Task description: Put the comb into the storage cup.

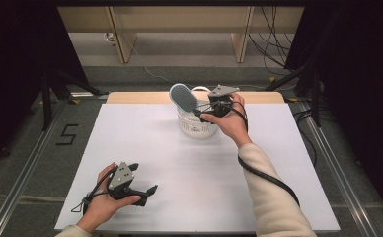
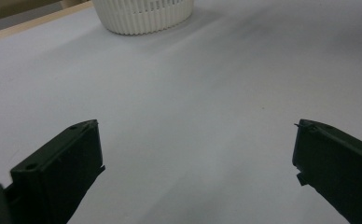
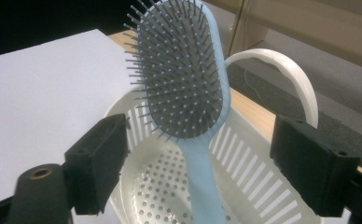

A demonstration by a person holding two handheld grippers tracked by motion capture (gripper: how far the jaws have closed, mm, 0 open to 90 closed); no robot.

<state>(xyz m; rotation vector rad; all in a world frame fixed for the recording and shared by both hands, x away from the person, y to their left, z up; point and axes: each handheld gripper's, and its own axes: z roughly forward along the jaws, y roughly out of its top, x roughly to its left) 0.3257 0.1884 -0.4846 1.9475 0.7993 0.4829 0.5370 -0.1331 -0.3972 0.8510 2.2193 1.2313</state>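
hairbrush (image 3: 181, 79) stands handle-down in white basket (image 3: 263, 182), long axis upright | right gripper (image 3: 198, 154) jaws apart, flanking handle, not pressing | left gripper (image 2: 195, 154) apart, well away

Setting: lab / recording rig, not a home. Bench (image 1: 130, 148) carries a plain white sheet and stands between black curtains (image 1: 12, 74). Metal floor rails (image 1: 26, 168) run along both sides of bench. Loose cables (image 1: 273, 44) lie behind bench; tape marking "5" (image 1: 67, 134) on floor left of bench.
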